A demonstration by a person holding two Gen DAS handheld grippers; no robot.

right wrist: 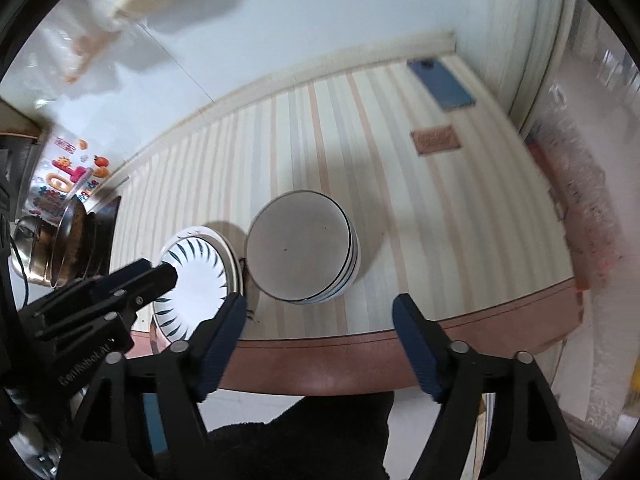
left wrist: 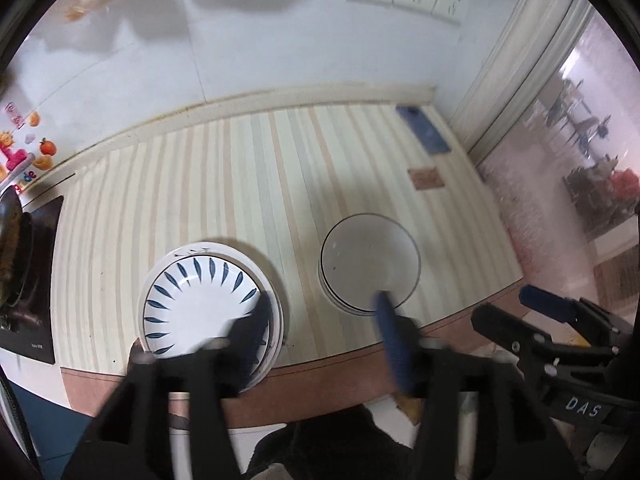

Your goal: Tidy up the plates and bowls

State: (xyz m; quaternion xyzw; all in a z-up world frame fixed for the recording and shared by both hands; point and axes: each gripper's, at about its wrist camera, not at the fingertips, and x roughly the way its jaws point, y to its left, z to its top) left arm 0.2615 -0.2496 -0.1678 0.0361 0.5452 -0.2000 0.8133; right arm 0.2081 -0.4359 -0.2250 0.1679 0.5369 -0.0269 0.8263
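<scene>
1. Two stacks stand on the striped surface (left wrist: pixel 248 168), side by side near its front edge: a stack of plates (left wrist: pixel 200 300) with a blue leaf pattern, and a stack of plain white bowls (left wrist: pixel 370 266) with dark rims. They are close together but not touching.
2. The left hand-held gripper (left wrist: pixel 324 320) points steeply down with its jaws released and nothing between them. One finger overlaps the plates' near rim in its view, the other the bowls' near rim, so the gap between the stacks lies straight ahead of it.
3. The right hand-held gripper (right wrist: pixel 320 344) is likewise released and empty. The bowls (right wrist: pixel 298 254) lie ahead of it and slightly left; the plates (right wrist: pixel 196 276) lie further left, beyond its left finger.
4. Both stacks are round, so neither has a long axis to line up with; only the rim matters for a grasp.
5. By my reading, the left hand is nearer the plates and the right hand nearer the bowls, and both stacks look already sorted.
</scene>
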